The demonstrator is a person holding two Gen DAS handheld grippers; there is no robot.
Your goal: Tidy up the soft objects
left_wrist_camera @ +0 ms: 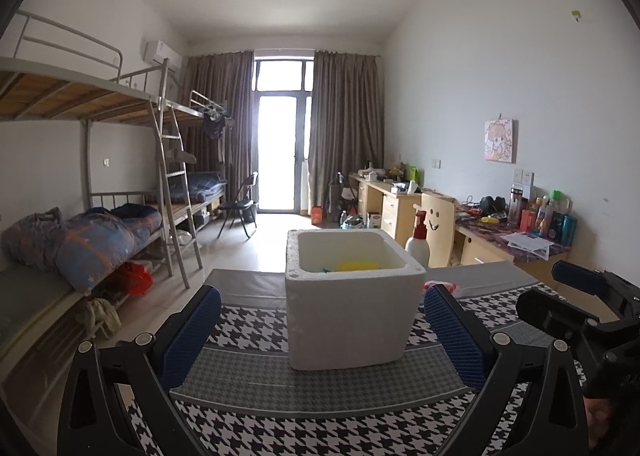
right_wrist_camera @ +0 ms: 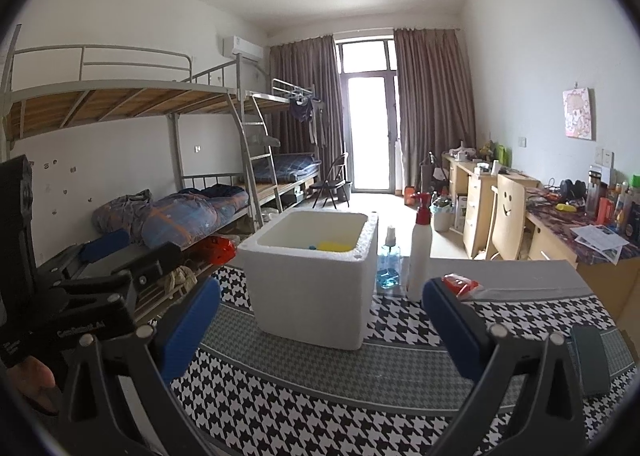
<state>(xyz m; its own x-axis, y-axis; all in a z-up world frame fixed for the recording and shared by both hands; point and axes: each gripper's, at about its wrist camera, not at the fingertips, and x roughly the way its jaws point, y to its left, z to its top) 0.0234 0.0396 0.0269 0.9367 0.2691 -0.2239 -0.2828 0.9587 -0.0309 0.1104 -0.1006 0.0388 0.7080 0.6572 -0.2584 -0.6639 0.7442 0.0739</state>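
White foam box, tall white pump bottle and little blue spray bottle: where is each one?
White foam box (right_wrist_camera: 310,296), right wrist view, front wall.
White pump bottle (right_wrist_camera: 419,256), right wrist view, middle of body.
Blue spray bottle (right_wrist_camera: 388,262), right wrist view, clear lower body.

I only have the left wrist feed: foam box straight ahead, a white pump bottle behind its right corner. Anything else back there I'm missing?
Observer: Yes. The right wrist view shows a small clear bottle of blue liquid standing between the foam box and the white pump bottle.
Operator: I see a sliver of red past my right finger. What is it?
Observer: A red and clear plastic packet lying on the grey strip of the cloth, right of the white bottle.
Operator: Is the right claw holding anything?
Observer: No. The right claw is open and empty, facing the box. A dark green flat item lies near the cloth's right edge.
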